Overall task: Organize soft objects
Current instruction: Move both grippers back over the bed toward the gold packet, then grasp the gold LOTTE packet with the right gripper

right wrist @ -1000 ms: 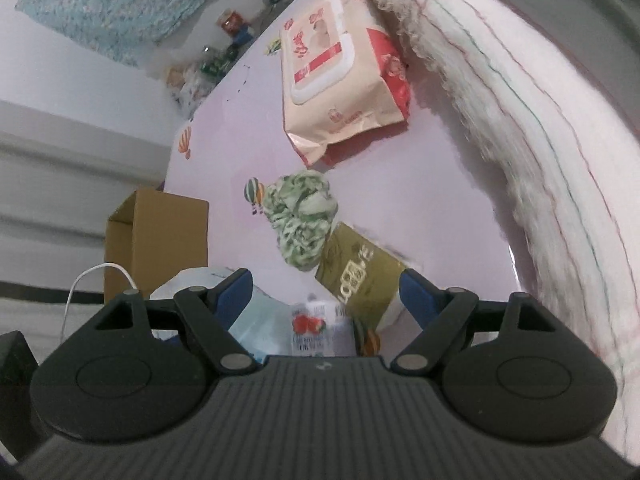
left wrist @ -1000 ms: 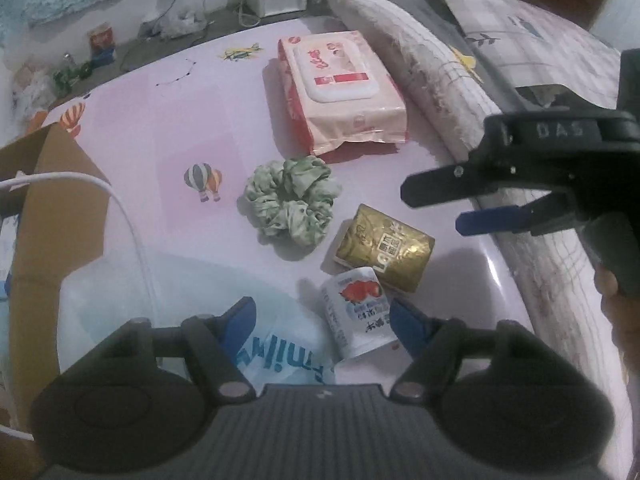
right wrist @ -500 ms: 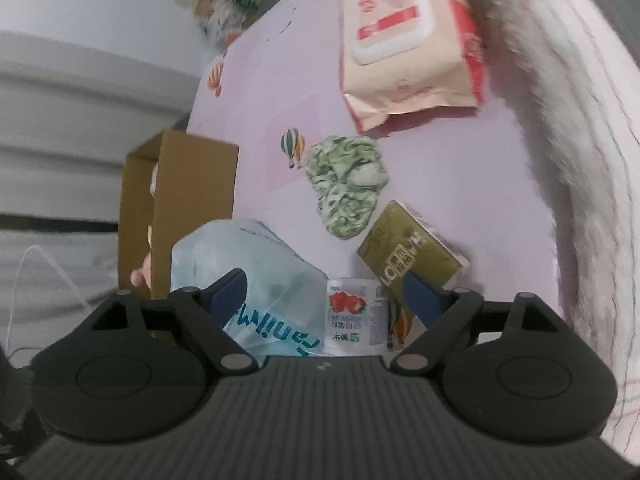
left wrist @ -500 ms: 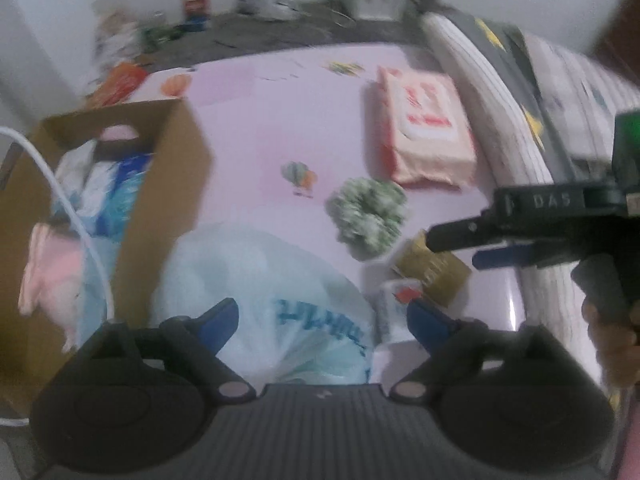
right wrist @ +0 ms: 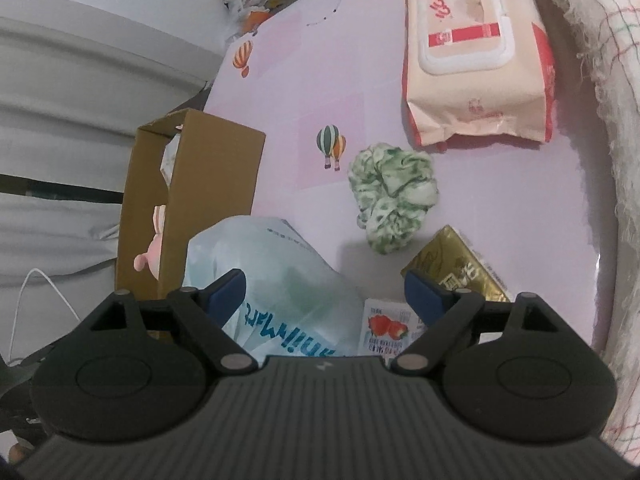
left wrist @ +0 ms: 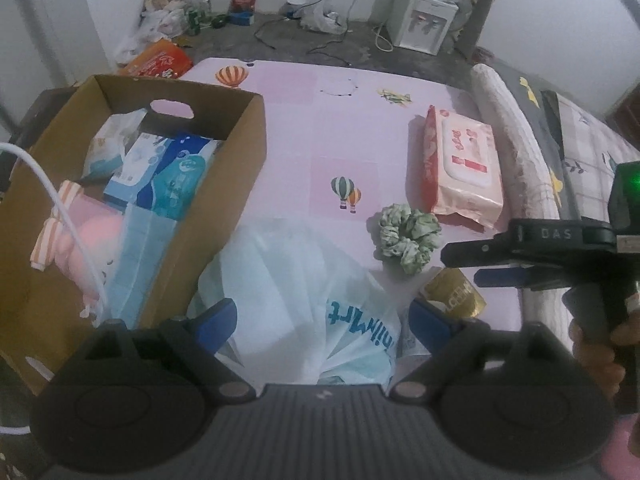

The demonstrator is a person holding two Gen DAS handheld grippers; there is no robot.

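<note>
A brown cardboard box [left wrist: 224,184] stands on the left of the pink table and holds tissue packs and a pink plush toy [left wrist: 96,252]. A white plastic bag [left wrist: 304,292] lies beside it, under my open, empty left gripper [left wrist: 322,322]. A green scrunchie [left wrist: 408,236], a wet-wipes pack [left wrist: 464,172], a gold tissue pack [left wrist: 452,296] and a small strawberry pack [right wrist: 386,330] lie to the right. My right gripper [right wrist: 324,294] is open and empty above the bag [right wrist: 276,280] and strawberry pack; it also shows in the left wrist view [left wrist: 480,264].
A rolled blanket [left wrist: 516,148] runs along the table's right edge [right wrist: 592,184]. A white cable [left wrist: 68,216] crosses the box. Beyond the table's far edge are floor clutter [left wrist: 168,32] and a water dispenser [left wrist: 424,20].
My left gripper has pulled back and swung left, bringing the box and its contents into view. My right gripper has also drawn back, so the bag and box now show.
</note>
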